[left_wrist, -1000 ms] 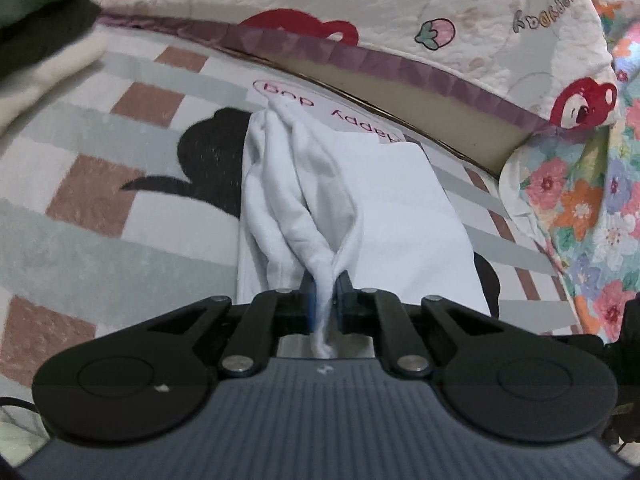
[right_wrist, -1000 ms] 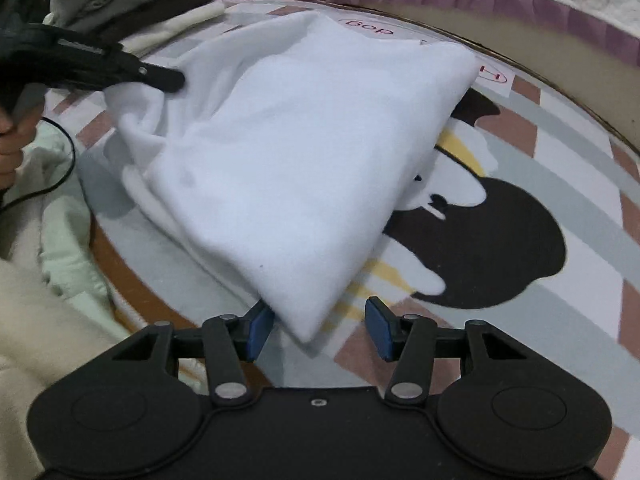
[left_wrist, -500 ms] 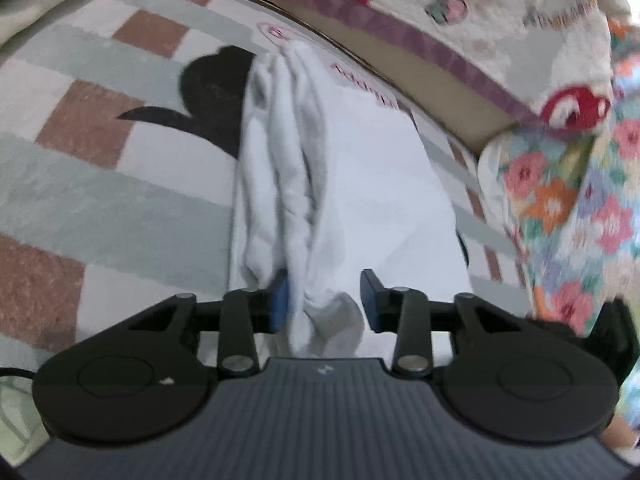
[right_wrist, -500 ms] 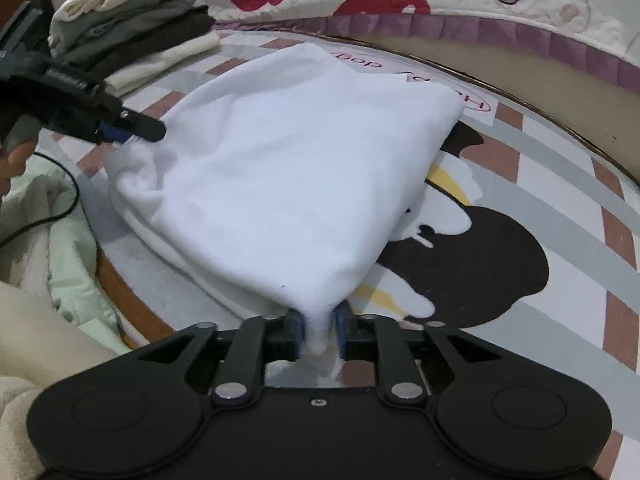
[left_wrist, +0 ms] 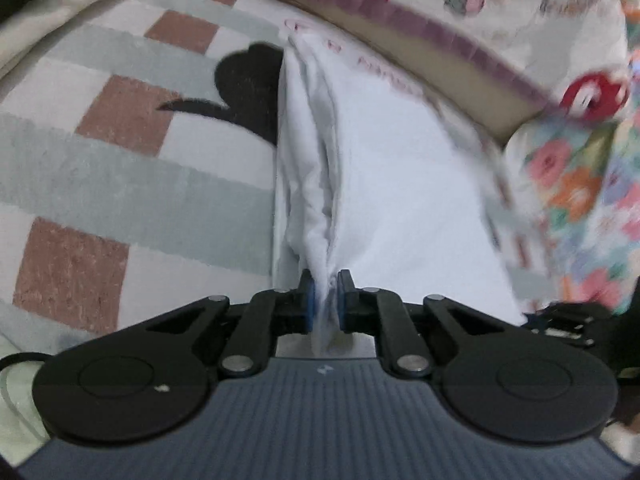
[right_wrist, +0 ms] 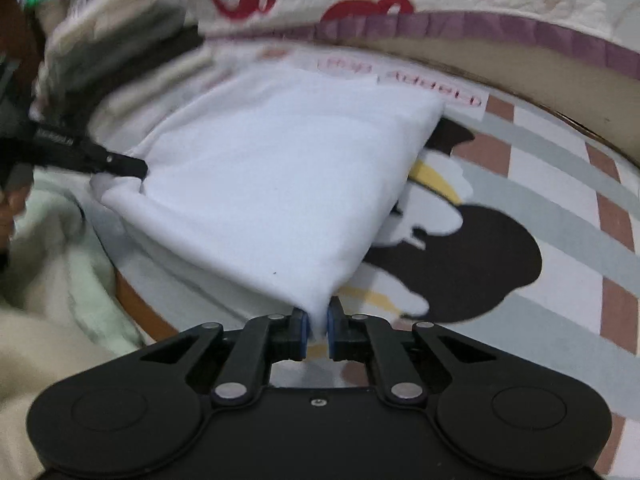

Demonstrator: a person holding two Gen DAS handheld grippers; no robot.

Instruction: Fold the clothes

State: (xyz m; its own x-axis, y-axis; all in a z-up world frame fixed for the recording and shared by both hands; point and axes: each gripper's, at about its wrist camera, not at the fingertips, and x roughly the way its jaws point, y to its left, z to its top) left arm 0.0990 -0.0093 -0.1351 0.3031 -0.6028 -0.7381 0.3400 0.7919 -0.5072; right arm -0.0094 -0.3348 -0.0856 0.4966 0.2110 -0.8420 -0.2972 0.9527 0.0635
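Change, left: jaws that were standing apart around the bunched edge half a second ago now closing in on it again.
Change, right: corner grip from half a second ago holding on; both near corners now being gripped, likely readying a lift or fold-over.
Left gripper [left_wrist: 324, 294]: nearly closed, pinching gathered layers of the white garment [left_wrist: 400, 184] between blue pads [left_wrist: 308, 300].
White garment: lying partly folded on the patterned rug [left_wrist: 120, 152], near edge rising off it, far edge by the quilt border [right_wrist: 500, 26].
Right gripper [right_wrist: 317, 328]: clamping down on the garment's near corner, pads barely apart.
Folded stack [right_wrist: 120, 40]: sitting at far left.
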